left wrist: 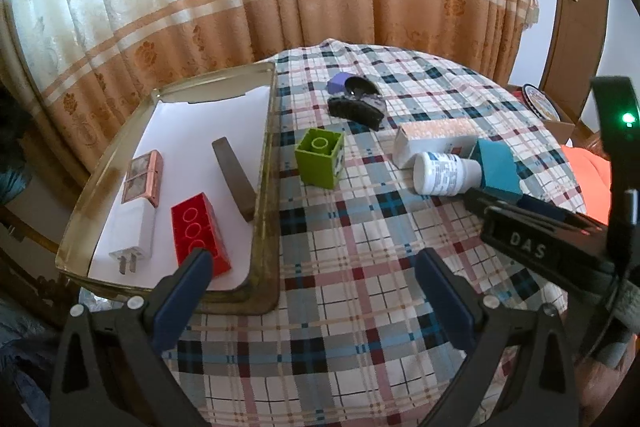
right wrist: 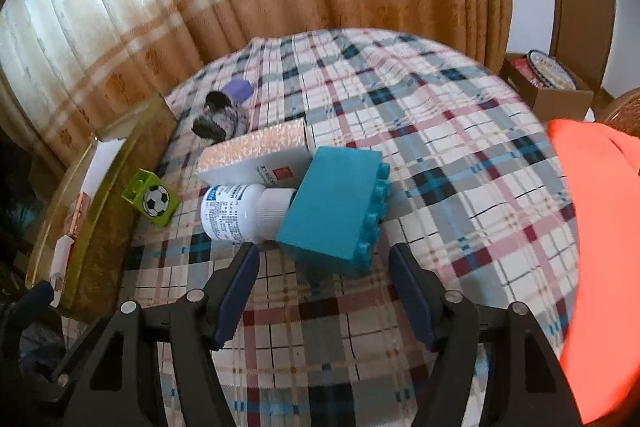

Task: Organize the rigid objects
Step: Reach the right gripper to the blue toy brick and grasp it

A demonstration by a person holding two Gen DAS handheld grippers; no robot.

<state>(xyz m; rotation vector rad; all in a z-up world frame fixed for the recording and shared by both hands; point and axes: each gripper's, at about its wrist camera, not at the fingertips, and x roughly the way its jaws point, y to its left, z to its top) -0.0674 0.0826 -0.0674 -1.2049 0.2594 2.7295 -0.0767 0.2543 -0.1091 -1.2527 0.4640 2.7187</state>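
Observation:
A gold metal tray (left wrist: 268, 187) lined with white paper holds a red brick (left wrist: 200, 231), a white charger (left wrist: 136, 231), a copper lighter (left wrist: 142, 179) and a grey bar (left wrist: 234, 179). On the plaid cloth lie a green cube (left wrist: 320, 163), a white bottle (right wrist: 236, 213), a teal brick (right wrist: 336, 215), a glittery box (right wrist: 256, 155), a black hair clip (left wrist: 356, 109) and a purple block (left wrist: 340, 81). My left gripper (left wrist: 316, 267) is open beside the tray. My right gripper (right wrist: 324, 259) is open, its fingertips just short of the teal brick.
A curtain hangs behind the round table. A cardboard box with a round tin (right wrist: 548, 79) stands at the right. An orange cloth (right wrist: 600, 267) covers the right side. The tray's edge (right wrist: 80, 187) shows at the left of the right wrist view.

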